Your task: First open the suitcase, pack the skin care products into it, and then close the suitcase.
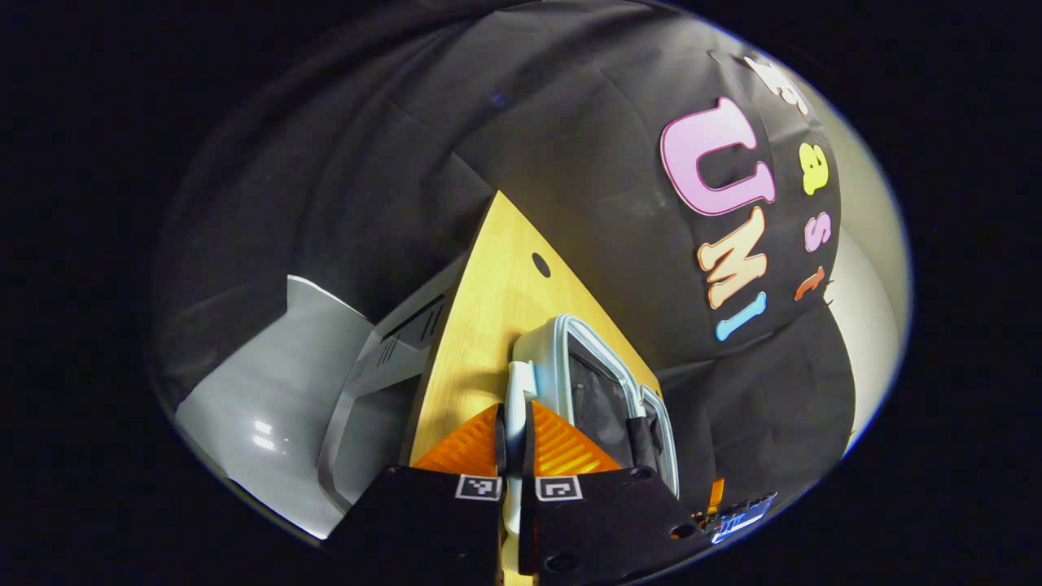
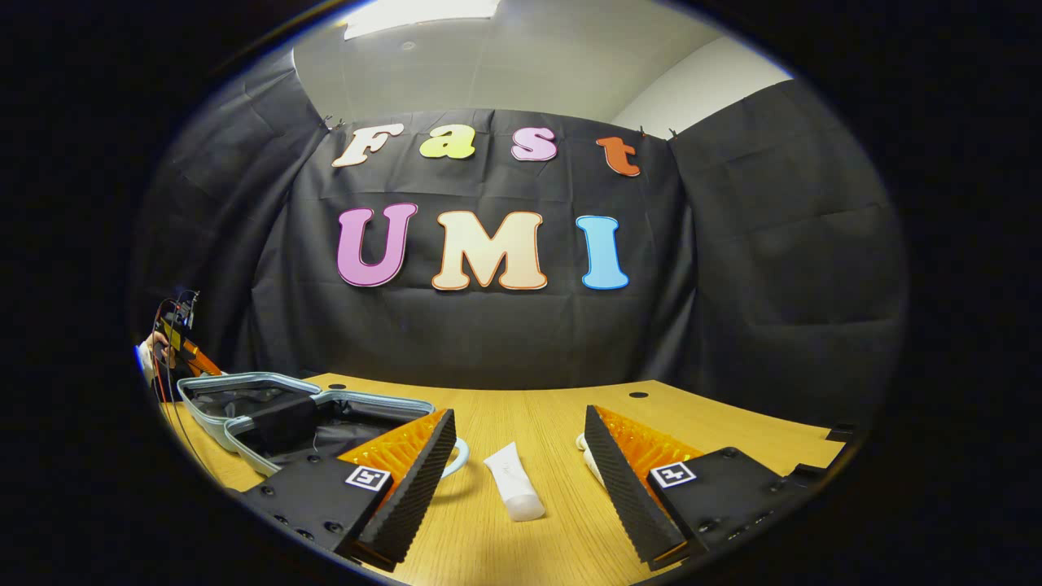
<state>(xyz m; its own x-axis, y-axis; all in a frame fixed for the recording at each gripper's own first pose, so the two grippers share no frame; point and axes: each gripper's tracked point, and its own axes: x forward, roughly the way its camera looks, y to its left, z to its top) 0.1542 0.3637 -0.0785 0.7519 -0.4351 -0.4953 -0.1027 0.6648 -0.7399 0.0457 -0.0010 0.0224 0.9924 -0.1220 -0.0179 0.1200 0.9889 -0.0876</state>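
The pale blue suitcase (image 2: 244, 382) lies open on the left of the table, its dark lining showing. In the left gripper view my left gripper (image 1: 513, 411) is shut on the suitcase's light rim (image 1: 521, 382), with the open case (image 1: 598, 391) just beyond the fingers. Held by a hand, that gripper (image 2: 175, 342) shows small at the far left of the right gripper view. My right gripper (image 2: 518, 415) stands wide open above the table. A white tube (image 2: 513, 484) lies between its fingers. A second white product (image 2: 588, 460) peeks out behind the right finger.
The wooden table (image 2: 529, 545) has cable holes (image 2: 638, 395) near its back edge. The suitcase handle (image 2: 461, 456) sticks out beside my right gripper's left finger. Off the table's edge in the left gripper view are grey floor (image 1: 260, 399) and a grey frame (image 1: 383, 358).
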